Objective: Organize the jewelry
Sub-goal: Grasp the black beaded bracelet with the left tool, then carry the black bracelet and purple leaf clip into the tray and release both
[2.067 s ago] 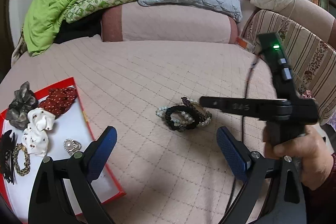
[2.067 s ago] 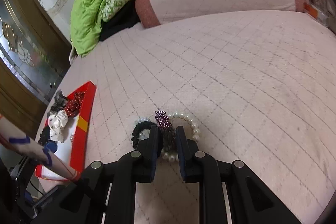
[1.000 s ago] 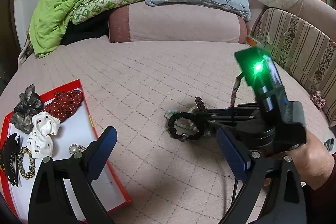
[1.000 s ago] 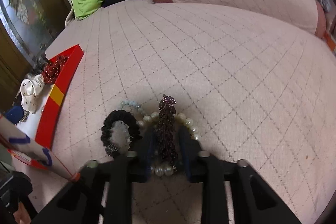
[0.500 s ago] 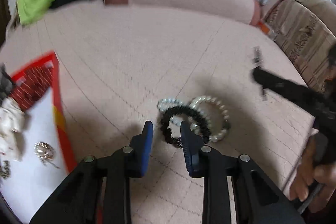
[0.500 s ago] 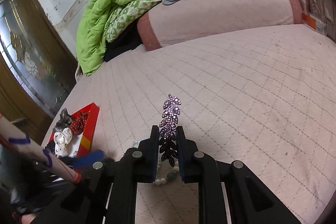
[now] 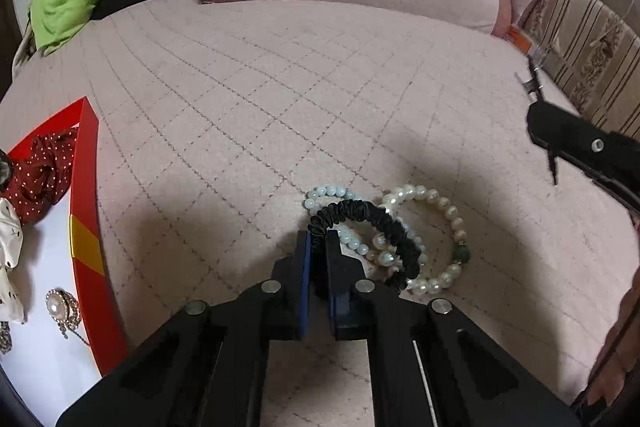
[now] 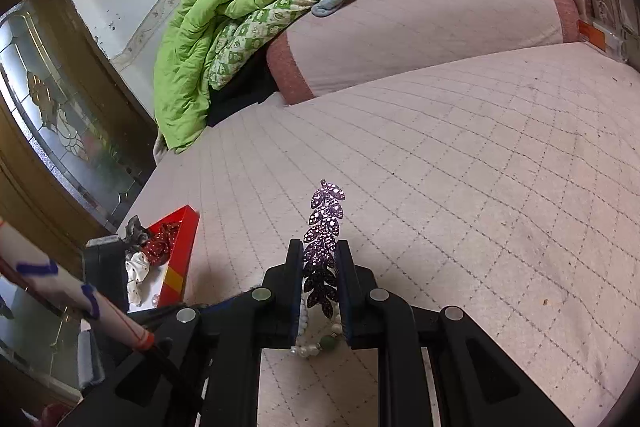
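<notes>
— What is the left gripper (image 7: 317, 247) doing?

— Its blue-padded jaws are pressed together on the near rim of a black ruched scrunchie (image 7: 362, 227), a soft crinkled fabric ring lying on the quilted pink bedspread (image 7: 280, 99).

— And what lies around it?

— A round white pearl bracelet (image 7: 436, 231) with one dark green bead sits at three o'clock of the scrunchie, partly under it. A strand of smaller pale blue beads (image 7: 328, 193) curves out at eleven o'clock.

— The right gripper (image 8: 320, 263)?

— Its jaws pinch a purple rhinestone leaf bracelet (image 8: 325, 223), a stiff glittering strip of leaf shapes standing up clear of the bed.

— Where is the box?

— The red-walled tray (image 7: 86, 187) with a smooth white floor lies at nine o'clock. It holds a red dotted scrunchie (image 7: 40, 175), a white fabric one (image 7: 10, 239) and a pearl brooch (image 7: 60, 307).
</notes>
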`<state>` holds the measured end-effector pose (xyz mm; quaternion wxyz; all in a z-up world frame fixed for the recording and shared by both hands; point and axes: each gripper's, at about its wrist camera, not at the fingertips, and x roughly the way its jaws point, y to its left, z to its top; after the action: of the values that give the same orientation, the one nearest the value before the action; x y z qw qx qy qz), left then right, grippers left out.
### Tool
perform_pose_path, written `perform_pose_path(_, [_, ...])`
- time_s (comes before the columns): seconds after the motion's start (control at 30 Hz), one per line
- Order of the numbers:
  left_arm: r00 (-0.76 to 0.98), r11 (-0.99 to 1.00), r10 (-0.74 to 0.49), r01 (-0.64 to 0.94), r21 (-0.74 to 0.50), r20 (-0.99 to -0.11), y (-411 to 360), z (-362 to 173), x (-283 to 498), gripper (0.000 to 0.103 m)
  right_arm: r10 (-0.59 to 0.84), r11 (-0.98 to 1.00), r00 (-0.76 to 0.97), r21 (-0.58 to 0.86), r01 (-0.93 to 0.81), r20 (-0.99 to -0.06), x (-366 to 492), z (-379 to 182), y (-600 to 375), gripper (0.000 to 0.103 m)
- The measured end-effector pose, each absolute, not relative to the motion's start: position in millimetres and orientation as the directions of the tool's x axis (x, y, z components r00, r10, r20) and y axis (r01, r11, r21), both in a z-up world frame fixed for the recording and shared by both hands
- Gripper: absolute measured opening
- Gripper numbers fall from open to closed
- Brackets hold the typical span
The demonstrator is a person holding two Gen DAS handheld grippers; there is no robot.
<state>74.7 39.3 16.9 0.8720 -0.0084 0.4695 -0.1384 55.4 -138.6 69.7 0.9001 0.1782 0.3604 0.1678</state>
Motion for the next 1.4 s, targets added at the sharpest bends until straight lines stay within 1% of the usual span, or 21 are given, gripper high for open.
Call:
perform_pose_path(0.07, [0.552,0.96,-0.259,0.24,-0.146,-0.793,41.7,25.9,71.2,0.006,0.432,0.879,0.687,0.443,-0.176,-0.584,55.7,71.5,-136.7,0.017])
perform_pose_path(0.27, [0.688,0.963,-0.264,0.227,-0.144,-0.676,58.1,63.9,53.4,0.006,0.442,0.875,0.704,0.442,-0.2,-0.556,50.6,81.9,-128.0,0.017])
perform_pose_path(0.5, [0.787,0.981,-0.185,0.184,-0.062,-0.589,74.7,91.3,28.1,0.006,0.454,0.868,0.736,0.436,-0.238,-0.503,36.5,96.9,-105.0,0.017])
perform_pose_path(0.6, [0.812,0.987,-0.154,0.155,-0.046,-0.563,86.7,99.9,15.4,0.007,0.433,0.883,0.759,0.4,-0.247,-0.486,25.8,102.5,-92.7,0.017])
perform_pose_path(0.93, [0.824,0.993,-0.116,0.098,-0.062,-0.555,125.8,104.7,-22.6,0.007,0.4,0.908,0.774,0.323,-0.266,-0.49,-19.5,103.7,-63.3,0.017])
perform_pose_path(1.23, [0.839,0.994,-0.108,0.076,-0.083,-0.534,151.2,112.3,-52.7,0.007,0.436,0.893,0.743,0.344,-0.289,-0.508,-54.9,104.6,-36.3,0.017])
perform_pose_path(1.4, [0.846,0.994,-0.083,0.037,-0.098,-0.527,177.1,114.5,-63.7,0.007,0.46,0.884,0.725,0.341,-0.32,-0.512,-64.2,110.0,-13.7,0.017])
